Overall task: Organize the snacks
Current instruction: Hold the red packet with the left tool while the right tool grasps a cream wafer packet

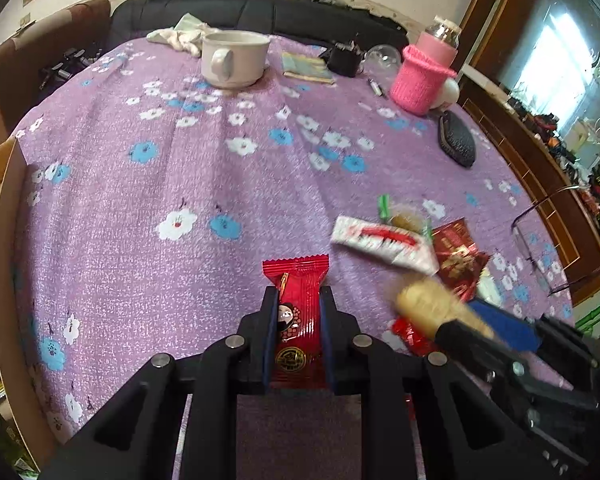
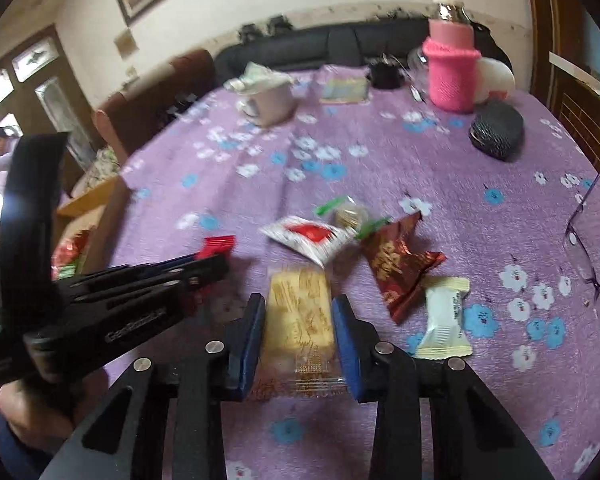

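A table under a purple flowered tablecloth [image 1: 148, 184] fills both views. At its far edge stand a white mug [image 1: 233, 59] and a bottle in a pink knitted sleeve [image 1: 424, 76], with a black case [image 1: 458, 140] lying near the bottle and a pair of glasses [image 2: 592, 264] by the right edge. The left gripper [image 1: 299, 316] is closed on a red snack packet [image 1: 296, 320], which stands pinched between its pads above the cloth. The right gripper [image 2: 299, 332] grips a pale gold biscuit packet [image 2: 300, 320] between its blue pads. Beyond it, a loose cluster lies on the cloth: a white-and-red sachet [image 2: 308, 240], a dark red packet [image 2: 396, 268], a small white candy [image 2: 444, 320] and a clear green-ended sweet [image 2: 348, 214].
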`<action>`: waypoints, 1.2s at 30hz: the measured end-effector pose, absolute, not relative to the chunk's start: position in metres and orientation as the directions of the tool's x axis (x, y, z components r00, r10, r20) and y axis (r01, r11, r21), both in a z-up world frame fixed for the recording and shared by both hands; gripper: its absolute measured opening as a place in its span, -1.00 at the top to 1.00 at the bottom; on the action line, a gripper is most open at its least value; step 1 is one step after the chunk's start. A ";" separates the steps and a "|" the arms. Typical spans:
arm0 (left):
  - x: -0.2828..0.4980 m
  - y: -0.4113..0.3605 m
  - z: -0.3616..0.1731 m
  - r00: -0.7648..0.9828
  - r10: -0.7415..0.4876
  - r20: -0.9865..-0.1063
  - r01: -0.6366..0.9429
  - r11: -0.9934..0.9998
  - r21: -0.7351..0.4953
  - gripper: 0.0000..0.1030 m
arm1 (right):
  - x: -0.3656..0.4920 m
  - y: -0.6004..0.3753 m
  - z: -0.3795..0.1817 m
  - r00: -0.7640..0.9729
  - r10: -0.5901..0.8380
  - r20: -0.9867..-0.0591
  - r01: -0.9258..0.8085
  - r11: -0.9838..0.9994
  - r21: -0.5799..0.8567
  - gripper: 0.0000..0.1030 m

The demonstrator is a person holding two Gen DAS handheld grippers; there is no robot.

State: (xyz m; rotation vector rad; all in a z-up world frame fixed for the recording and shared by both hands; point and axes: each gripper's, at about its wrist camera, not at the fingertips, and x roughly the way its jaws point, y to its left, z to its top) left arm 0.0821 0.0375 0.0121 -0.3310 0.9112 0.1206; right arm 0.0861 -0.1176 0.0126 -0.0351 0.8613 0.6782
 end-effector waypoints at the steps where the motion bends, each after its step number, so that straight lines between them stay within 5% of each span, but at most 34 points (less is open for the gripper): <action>1: 0.081 0.036 0.014 0.620 -0.039 -0.784 -0.233 0.944 -0.232 0.65 | 0.086 -0.116 0.013 0.455 0.537 -0.710 -0.569 0.789 0.231 0.89; 9: 0.086 0.038 0.009 0.603 -0.025 -0.797 -0.250 0.943 -0.219 0.65 | 0.084 -0.118 0.011 0.396 0.575 -0.716 -0.599 0.753 0.273 0.85; 13: 0.087 0.041 0.009 0.602 -0.025 -0.798 -0.257 0.940 -0.223 0.65 | 0.086 -0.122 0.011 0.376 0.612 -0.696 -0.586 0.739 0.333 0.42; 28: 0.071 0.070 0.037 0.677 0.106 -0.728 -0.370 0.905 -0.212 0.65 | 0.100 -0.073 -0.004 0.289 0.526 -0.800 -0.524 0.786 0.328 0.25; 36: 0.063 0.088 0.044 0.698 0.110 -0.708 -0.403 0.877 -0.261 0.65 | 0.100 -0.023 -0.007 0.374 0.274 -0.886 -0.551 0.834 0.025 -0.02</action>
